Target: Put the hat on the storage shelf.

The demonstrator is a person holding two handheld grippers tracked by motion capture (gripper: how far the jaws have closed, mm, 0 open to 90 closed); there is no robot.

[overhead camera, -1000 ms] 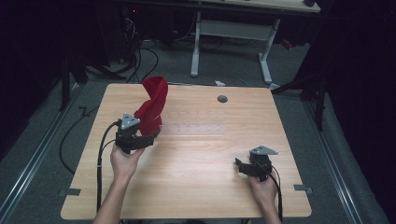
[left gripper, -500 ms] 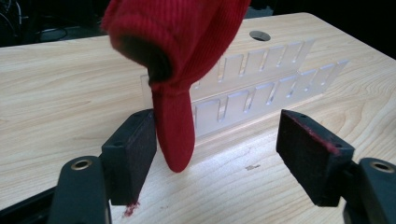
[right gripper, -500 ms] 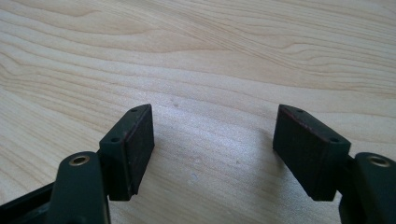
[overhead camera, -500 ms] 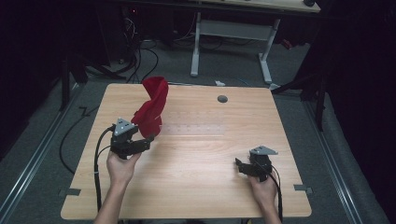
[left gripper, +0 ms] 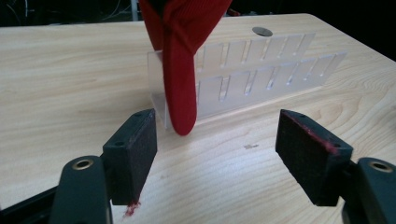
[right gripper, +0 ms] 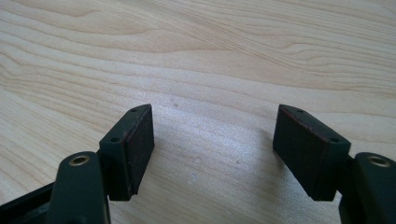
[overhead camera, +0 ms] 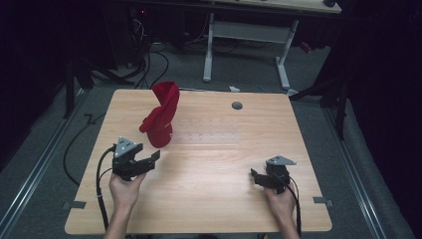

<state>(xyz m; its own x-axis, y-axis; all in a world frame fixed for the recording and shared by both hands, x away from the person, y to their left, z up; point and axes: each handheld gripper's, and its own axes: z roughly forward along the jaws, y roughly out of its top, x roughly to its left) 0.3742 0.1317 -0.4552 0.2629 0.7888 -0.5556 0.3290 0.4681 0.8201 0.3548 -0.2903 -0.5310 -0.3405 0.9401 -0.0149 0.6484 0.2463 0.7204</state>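
Cloth (left gripper: 180, 56) — solid red, no pattern, darker in its folds. Rack (left gripper: 261, 70) — clear, frosted plastic with pale upright dividers. Table (overhead camera: 209, 199) — light wood with wavy brown grain; one round grey cap (overhead camera: 237, 105) set in its top. Left gripper (left gripper: 217, 154) — black body, black pads with red smears at the edges, brass-coloured rivets, grey top plate. Right gripper (right gripper: 214, 149) — black likewise, faint reddish tint on the pads. Floor (overhead camera: 50, 164) — grey.

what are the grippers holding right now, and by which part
Nothing. The left gripper has open jaws short of the red cloth draped on the clear slotted rack. The right gripper is open over bare table.
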